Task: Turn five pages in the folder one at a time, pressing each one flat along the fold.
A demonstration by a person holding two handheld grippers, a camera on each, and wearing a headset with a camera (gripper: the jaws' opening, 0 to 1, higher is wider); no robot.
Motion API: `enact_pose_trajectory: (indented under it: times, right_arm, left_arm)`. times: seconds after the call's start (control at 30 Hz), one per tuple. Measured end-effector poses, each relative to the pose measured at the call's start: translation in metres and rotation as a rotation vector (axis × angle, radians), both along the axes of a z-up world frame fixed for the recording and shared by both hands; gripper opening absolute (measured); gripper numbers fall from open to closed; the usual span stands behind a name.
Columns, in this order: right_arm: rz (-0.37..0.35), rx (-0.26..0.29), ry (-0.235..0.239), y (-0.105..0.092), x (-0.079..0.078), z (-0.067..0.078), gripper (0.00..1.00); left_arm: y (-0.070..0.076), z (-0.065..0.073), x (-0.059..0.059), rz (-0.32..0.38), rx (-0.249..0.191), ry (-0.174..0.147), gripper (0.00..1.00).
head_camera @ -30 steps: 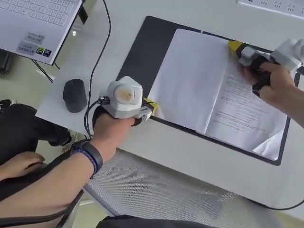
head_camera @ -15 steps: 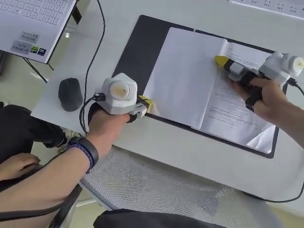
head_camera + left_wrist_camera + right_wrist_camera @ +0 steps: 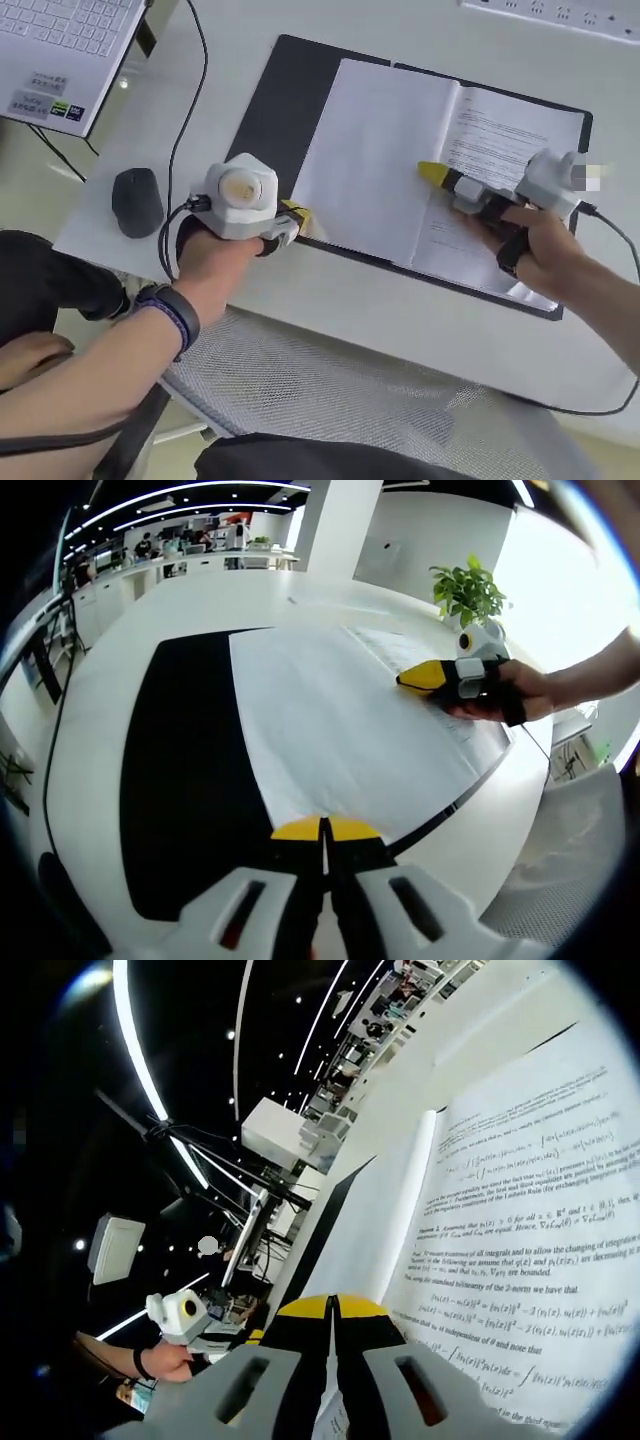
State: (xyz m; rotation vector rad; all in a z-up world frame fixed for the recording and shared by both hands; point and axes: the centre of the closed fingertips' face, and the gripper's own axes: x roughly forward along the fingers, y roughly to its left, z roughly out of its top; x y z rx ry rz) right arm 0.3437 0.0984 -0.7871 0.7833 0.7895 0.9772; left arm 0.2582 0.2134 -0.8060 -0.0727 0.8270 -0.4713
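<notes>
White desk (image 3: 400, 320) bears the folder (image 3: 280, 110); left gripper (image 3: 300, 217) and right gripper (image 3: 432, 172) show jaws pressed together, laptop (image 3: 60, 50) cut off

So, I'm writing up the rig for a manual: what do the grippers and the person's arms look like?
The left gripper and right gripper match: white rounded bodies, dark middles, yellow-tipped jaws, each trailing a black cable. The left wrist wears a dark band; both forearms are bare.
</notes>
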Motion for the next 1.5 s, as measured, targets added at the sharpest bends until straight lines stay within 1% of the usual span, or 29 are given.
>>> enact_pose_trajectory:
  times: [0.03,0.1,0.13,0.17,0.33,0.47,0.6,0.73,0.83,0.9,1.03,1.5]
  right_arm:
    - [0.013,-0.002,0.002,0.002,-0.009,0.001,0.0]
    - [0.026,-0.004,0.004,0.003,-0.02,0.003,0.0]
    - [0.029,-0.004,0.005,0.004,-0.022,0.003,0.0]
    - [0.043,-0.008,0.004,0.005,-0.029,0.003,0.0]
    - [0.073,-0.01,0.006,0.005,-0.051,0.005,0.0]
    - [0.113,-0.018,0.007,0.006,-0.071,0.005,0.0]
    - [0.141,-0.019,0.011,0.005,-0.087,0.005,0.0]
    - [0.158,-0.024,0.016,0.004,-0.098,0.005,0.0]
    - [0.18,-0.037,0.013,0.004,-0.109,0.003,0.0]
    - [0.182,-0.04,0.014,0.003,-0.113,0.003,0.0]
    - [0.172,-0.039,0.02,0.002,-0.115,0.002,0.0]
    - [0.158,-0.052,0.033,0.0,-0.115,-0.002,0.0]
  left_arm:
    - [0.0,0.0,0.0,0.0,0.0,0.0,0.0]
    - [0.0,0.0,0.0,-0.001,0.0,-0.001,0.0]
    - [0.0,0.0,0.0,-0.001,-0.001,-0.001,0.0]
    - [0.0,0.0,0.0,0.001,-0.004,0.0,0.0]
    - [0.001,-0.001,0.001,0.005,-0.007,-0.001,0.0]
    - [0.001,-0.002,0.001,0.005,-0.006,-0.003,0.0]
    - [0.001,-0.002,0.001,0.006,-0.005,-0.003,0.0]
    - [0.001,-0.002,0.002,0.008,-0.007,-0.004,0.0]
    - [0.001,-0.003,0.002,0.009,-0.009,-0.005,0.0]
    - [0.0,-0.003,0.002,0.008,-0.009,-0.006,0.0]
    - [0.0,-0.002,0.001,0.002,-0.01,-0.006,0.0]
    - [0.0,-0.002,0.001,-0.012,0.001,-0.005,0.0]
